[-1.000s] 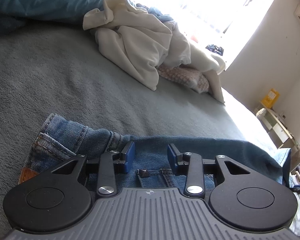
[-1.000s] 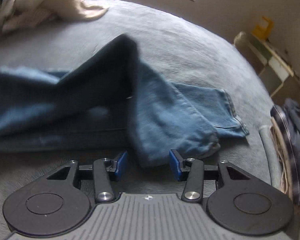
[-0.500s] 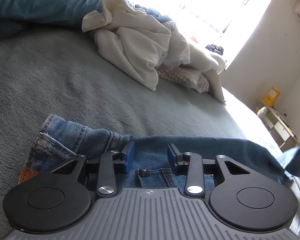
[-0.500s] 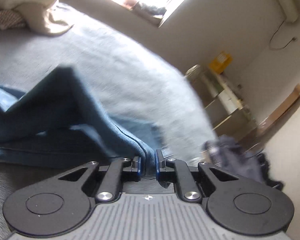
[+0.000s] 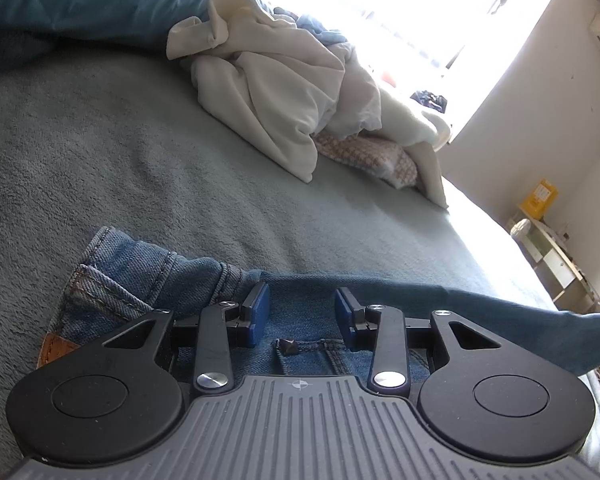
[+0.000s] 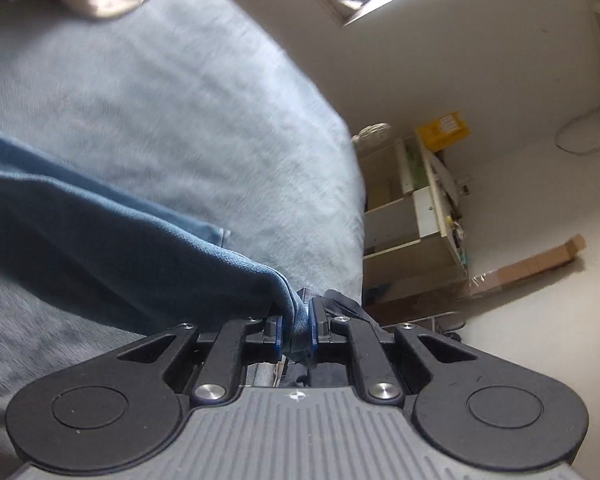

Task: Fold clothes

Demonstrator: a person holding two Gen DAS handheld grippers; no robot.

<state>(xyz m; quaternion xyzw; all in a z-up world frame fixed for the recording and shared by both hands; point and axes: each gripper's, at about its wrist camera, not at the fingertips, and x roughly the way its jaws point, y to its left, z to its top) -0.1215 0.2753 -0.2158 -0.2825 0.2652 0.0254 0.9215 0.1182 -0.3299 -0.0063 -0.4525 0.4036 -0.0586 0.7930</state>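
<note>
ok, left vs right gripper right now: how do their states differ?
The left gripper has its blue pads apart, with nothing between them; the right gripper is shut on a fold of the blue denim jeans. The left sits low over the jeans' waistband near the metal button; the right holds a leg end lifted off the grey blanket. Both are at the same jeans.
</note>
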